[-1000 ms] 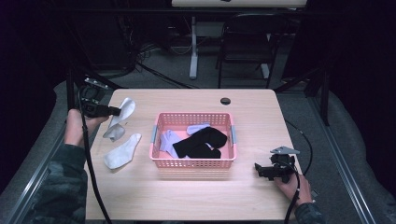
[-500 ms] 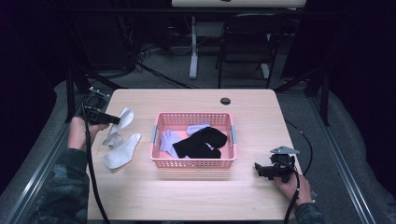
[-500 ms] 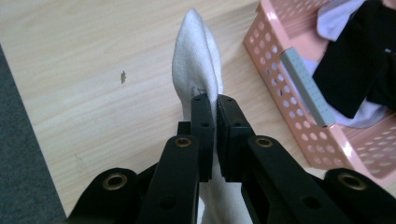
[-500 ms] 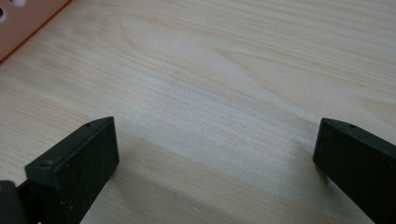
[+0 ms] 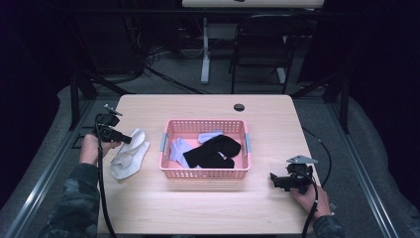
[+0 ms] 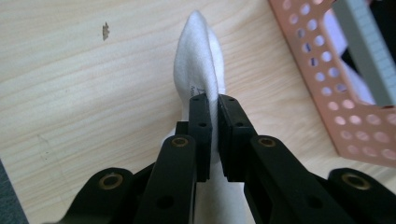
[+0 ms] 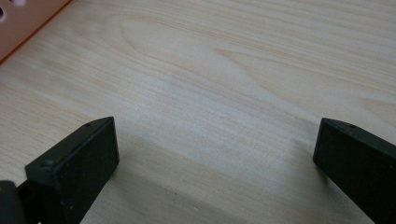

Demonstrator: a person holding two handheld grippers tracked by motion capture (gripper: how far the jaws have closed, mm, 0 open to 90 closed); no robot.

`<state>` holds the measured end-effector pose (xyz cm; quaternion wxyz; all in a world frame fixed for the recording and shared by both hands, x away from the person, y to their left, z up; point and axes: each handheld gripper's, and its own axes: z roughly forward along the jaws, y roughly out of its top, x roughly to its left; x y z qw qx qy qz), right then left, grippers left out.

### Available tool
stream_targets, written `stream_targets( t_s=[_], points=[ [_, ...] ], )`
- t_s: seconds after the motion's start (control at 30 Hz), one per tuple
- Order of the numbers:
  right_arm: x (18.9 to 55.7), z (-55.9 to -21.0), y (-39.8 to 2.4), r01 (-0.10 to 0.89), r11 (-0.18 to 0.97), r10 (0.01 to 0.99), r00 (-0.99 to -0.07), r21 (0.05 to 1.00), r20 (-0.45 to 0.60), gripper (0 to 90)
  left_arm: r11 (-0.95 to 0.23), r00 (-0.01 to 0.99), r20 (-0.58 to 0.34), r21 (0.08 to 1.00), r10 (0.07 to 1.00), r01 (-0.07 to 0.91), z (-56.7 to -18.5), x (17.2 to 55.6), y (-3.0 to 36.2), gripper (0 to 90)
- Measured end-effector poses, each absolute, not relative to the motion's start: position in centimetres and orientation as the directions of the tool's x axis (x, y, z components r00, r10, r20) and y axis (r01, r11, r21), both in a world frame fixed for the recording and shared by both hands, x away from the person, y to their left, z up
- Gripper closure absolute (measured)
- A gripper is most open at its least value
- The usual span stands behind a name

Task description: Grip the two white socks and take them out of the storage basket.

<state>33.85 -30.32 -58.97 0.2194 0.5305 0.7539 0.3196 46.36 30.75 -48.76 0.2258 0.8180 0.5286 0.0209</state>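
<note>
Work in hand: white socks are being taken out of the pink basket [image 5: 204, 173] and laid on the bench [image 5: 208, 208] at its left side, judging from how things lie now.

Left claw [image 6: 212, 105]: pressed together on a white sock [image 6: 198, 60], pinching a fold of the fabric between both pads. In the high view the left claw [image 5: 130, 140] sits low over the bench's left edge, so the sock can be set down rather than dropped.

Held sock: the white sock [image 5: 138, 139] stands up as a narrow ridge from the pinch, its far end resting on the wood. It lies just beside the basket's perforated wall, outside it.

Second sock: another white sock [image 5: 125, 161] lies flat on the bench, touching the held 1. Placing them side by side looks like pairing.

Basket contents: a black sock [image 5: 213, 151] lies across the middle, with pale lavender socks [image 5: 181, 151] under and beside it. These are still inside, so sorting is probably not finished.

Right claw [image 7: 215, 149]: spread wide, nothing between the jaws, only bare wood beneath. In the high view the right claw [image 5: 277, 181] rests near the basket's right front corner, apart from it, seemingly waiting its turn.

Next move, as a judgement: the left pinch needs to let go once the sock lies settled.

Risk: fabric may cling to a pad and lift again.
</note>
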Motion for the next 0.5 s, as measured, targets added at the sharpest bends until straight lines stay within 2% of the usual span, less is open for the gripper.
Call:
stream_targets(
  t_s=[0.07,0.17,0.27,0.3,0.37,0.4,0.43,0.47,0.5],
  points=[
    [33.8,-59.0,-30.3,0.661,0.232,0.940,-0.340,0.714,0.009,0.0,-0.335,0.435,-0.204,0.389,0.877,0.858,-49.4,46.4,30.8,82.3],
    [33.8,-59.0,-30.3,0.661,0.232,0.940,-0.340,0.714,0.009,0.0,-0.325,0.427,-0.224,0.379,0.876,0.866,-49.9,46.5,30.9,70.4],
    [33.9,-59.0,-30.3,0.660,0.233,0.940,-0.341,0.715,0.009,0.0,-0.315,0.417,-0.218,0.385,0.883,0.868,-49.7,46.3,30.9,49.7],
    [33.9,-59.0,-30.3,0.660,0.233,0.940,-0.341,0.715,0.008,0.0,-0.318,0.417,-0.205,0.386,0.886,0.866,-49.6,46.2,30.9,49.7],
    [33.8,-59.0,-30.3,0.661,0.232,0.940,-0.340,0.714,0.009,0.0,-0.313,0.412,-0.198,0.395,0.889,0.864,-49.2,45.8,31.0,35.3],
    [33.8,-59.0,-30.3,0.661,0.232,0.940,-0.340,0.714,0.009,0.0,-0.310,0.412,-0.196,0.402,0.890,0.861,-49.0,45.6,31.0,24.9],
    [33.8,-59.0,-30.3,0.661,0.232,0.940,-0.340,0.714,0.009,0.0,-0.312,0.415,-0.184,0.416,0.891,0.854,-48.8,45.3,31.0,24.9],
    [33.8,-59.0,-30.3,0.661,0.232,0.940,-0.340,0.714,0.009,0.0,-0.311,0.413,-0.167,0.431,0.895,0.847,-48.3,44.5,30.9,17.4],
    [33.9,-59.0,-30.3,0.660,0.233,0.940,-0.341,0.714,0.008,0.0,-0.311,0.413,-0.167,0.431,0.895,0.847,-48.3,44.5,30.9,15.3]
  ],
)
